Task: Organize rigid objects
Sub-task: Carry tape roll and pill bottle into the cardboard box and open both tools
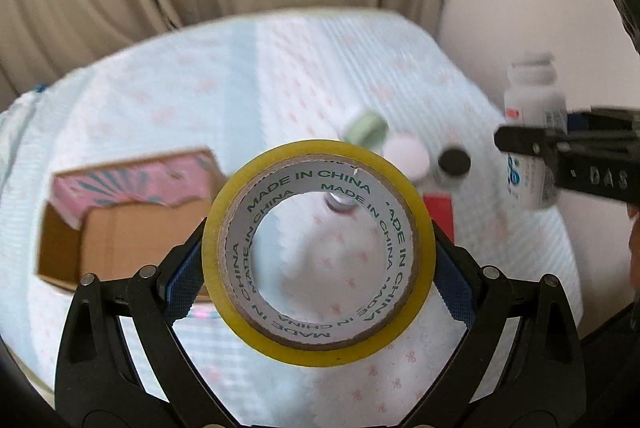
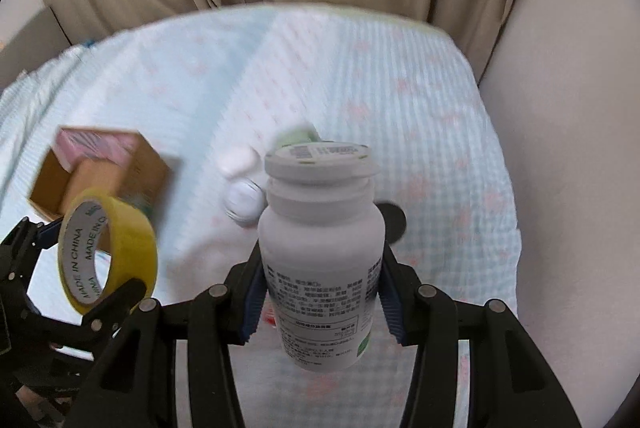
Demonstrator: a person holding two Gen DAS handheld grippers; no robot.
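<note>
The left gripper [image 1: 318,256], jaws spread wide, clamps a yellow tape roll [image 1: 318,252] by its rim, and the right gripper [image 2: 320,304], jaws narrow, pinches a white bottle [image 2: 320,256], both above the cloth [image 2: 400,108] beside an open box [image 1: 120,220] and 3 small caps [image 1: 406,156].

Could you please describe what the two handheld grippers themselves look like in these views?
Both the left gripper and the right gripper are matte black plastic linkages joined by round silver pins. Each finger carries a blue, ribbed pad on its inner face. Seen from the left view, the right gripper's side bears raised lettering reading "DAS". No cables or sleeves are visible.
</note>
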